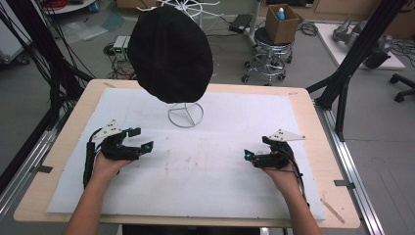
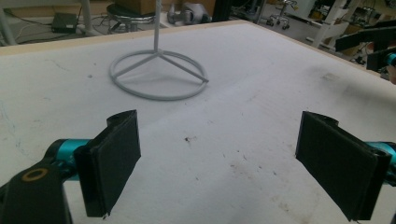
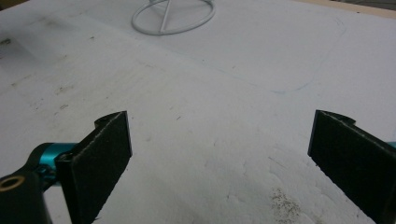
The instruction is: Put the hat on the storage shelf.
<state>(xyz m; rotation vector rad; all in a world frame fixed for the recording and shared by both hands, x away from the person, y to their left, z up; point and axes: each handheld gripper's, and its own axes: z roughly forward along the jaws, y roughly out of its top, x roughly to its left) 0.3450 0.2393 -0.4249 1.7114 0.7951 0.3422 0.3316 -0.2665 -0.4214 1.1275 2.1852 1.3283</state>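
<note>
standing upright, black hat [image 1: 170, 51]

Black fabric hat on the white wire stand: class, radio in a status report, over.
Left claw open, empty. Right claw open, empty. Black fabric hat sits on white wire stand, untouched. White mat between claws and stand bare.

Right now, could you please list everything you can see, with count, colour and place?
hat: 1, black, on top of the stand
stand: 1, white wire, ring base on the mat, far centre
mat: 1, white, covers most of the table
table: 1, light wood
stool: 1, metal, on the floor behind the table
box: 1, brown, on the stool
left gripper: 1, black, open, empty
right gripper: 1, black, open, empty
</note>
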